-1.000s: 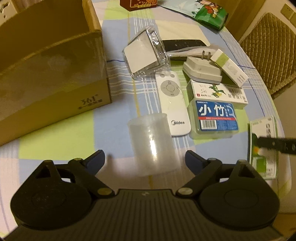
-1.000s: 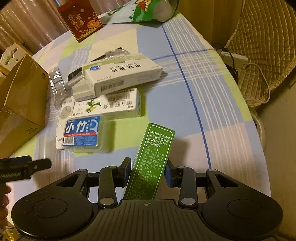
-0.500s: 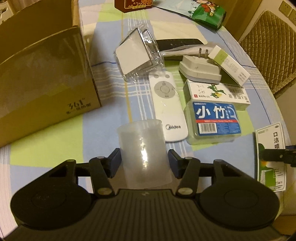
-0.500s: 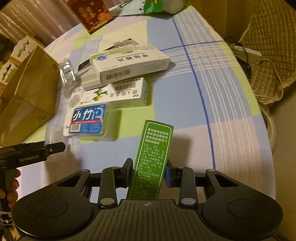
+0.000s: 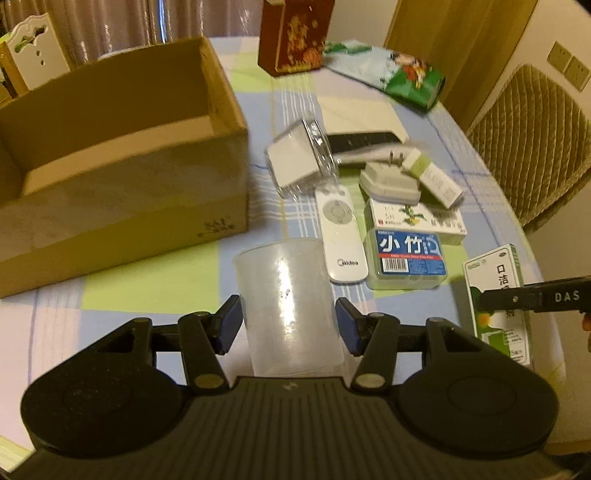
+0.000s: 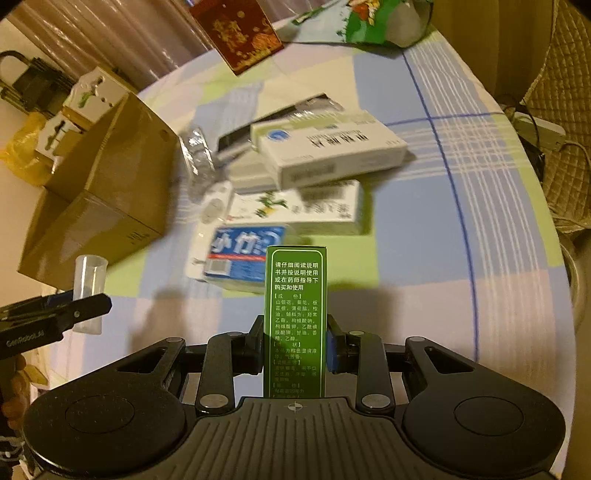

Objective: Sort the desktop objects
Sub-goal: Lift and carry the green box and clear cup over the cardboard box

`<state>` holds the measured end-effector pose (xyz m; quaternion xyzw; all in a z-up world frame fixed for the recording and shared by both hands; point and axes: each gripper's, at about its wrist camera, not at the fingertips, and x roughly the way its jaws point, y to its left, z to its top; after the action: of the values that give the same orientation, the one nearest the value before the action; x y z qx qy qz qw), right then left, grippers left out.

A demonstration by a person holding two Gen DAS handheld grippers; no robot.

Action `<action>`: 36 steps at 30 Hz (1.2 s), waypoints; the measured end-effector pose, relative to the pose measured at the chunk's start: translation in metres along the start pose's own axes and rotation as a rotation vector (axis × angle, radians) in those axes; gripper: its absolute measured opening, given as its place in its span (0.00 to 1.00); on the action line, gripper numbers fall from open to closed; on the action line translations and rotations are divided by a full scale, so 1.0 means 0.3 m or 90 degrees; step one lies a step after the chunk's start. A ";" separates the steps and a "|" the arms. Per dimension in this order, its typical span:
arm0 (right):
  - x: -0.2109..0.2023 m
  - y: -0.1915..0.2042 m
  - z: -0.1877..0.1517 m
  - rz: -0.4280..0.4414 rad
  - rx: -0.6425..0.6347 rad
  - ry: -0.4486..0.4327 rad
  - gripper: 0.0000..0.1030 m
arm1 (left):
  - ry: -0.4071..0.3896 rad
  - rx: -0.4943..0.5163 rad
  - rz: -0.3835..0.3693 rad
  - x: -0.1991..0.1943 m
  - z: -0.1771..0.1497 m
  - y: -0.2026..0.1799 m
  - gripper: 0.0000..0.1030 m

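Note:
My left gripper is shut on a translucent plastic cup, held upright above the checked tablecloth; the same plastic cup shows at the left of the right wrist view. My right gripper is shut on a tall green medicine box, lifted and upright; its white and green face shows as the medicine box at the right of the left wrist view. An open cardboard box stands at the left, its inside bare as far as I see.
A cluster lies mid-table: white Midea remote, blue-labelled floss box, white herbal box, plug adapter, clear plastic case, black remote. A red box and green bag sit at the back. A wicker chair stands right.
My left gripper closed on the cup and raised it, tilting up toward the cardboard box. The right gripper lifted the green box and turned left.

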<state>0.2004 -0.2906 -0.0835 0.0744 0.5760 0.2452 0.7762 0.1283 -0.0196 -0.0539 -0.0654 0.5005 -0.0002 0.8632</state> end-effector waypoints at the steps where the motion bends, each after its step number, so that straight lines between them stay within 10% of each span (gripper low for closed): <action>1: -0.004 0.011 0.005 0.003 0.002 -0.003 0.29 | -0.005 0.000 -0.002 -0.018 0.004 0.014 0.49; 28: 0.043 0.652 0.376 0.203 -0.013 -0.115 0.29 | -0.117 0.005 0.024 -0.310 0.220 0.612 0.49; 36: 0.225 0.870 0.553 0.158 -0.089 -0.098 0.29 | -0.123 -0.012 0.032 -0.233 0.351 0.717 0.49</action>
<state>0.2923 -0.0045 0.0164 0.1094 0.4831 0.3720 0.7851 0.1705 0.2100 0.0337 -0.0605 0.4163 0.0323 0.9066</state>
